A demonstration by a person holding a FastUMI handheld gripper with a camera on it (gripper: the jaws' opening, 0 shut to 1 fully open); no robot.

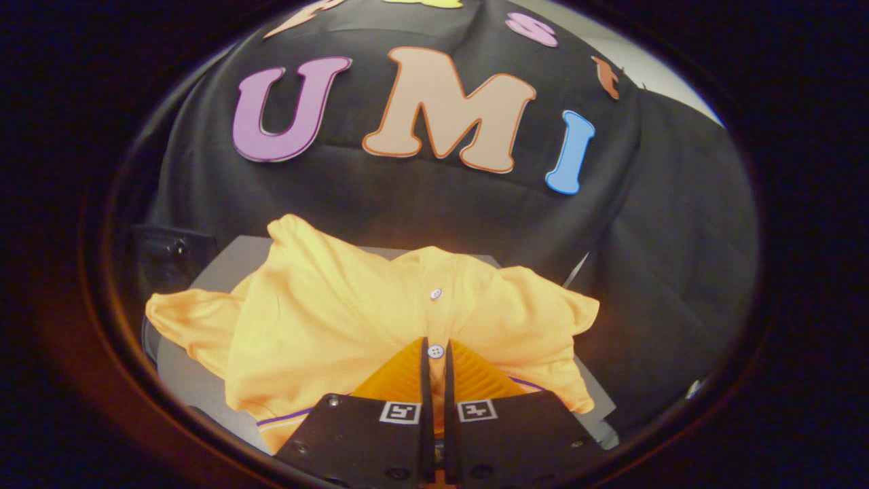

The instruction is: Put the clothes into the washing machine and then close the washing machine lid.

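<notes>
Black cloth wall: the booth's backdrop, draped in folds behind everything I see, rising well beyond my fingers.

Tabletop: a grey flat surface beneath the garment, bare at its near left part and along a strip at the far edge behind the collar. I cannot tell whether this is a table proper or the top of an appliance.

Yellow-orange polo shirt: the task's clothing, lying crumpled on the tabletop just ahead of my fingers and spreading to both sides of them. One sleeve trails out to the left, another bunches up on the right. The button placket runs straight toward me down the middle. A thin purple stripe edges the hem nearest me, on both sides of my fingers.

Black fitting: a dark block with a screw head, standing at the far left edge of the tabletop, apart from the shirt.

Hand-held gripper: my two fingers stand nearly pressed together, a narrow slit between them. Fabric of the placket sits in that slit, so I am pinching the shirt at its front.

Upper button: white, on the placket, beyond my fingertips.

Lower button: white, right at my fingertips, in the gap.
</notes>
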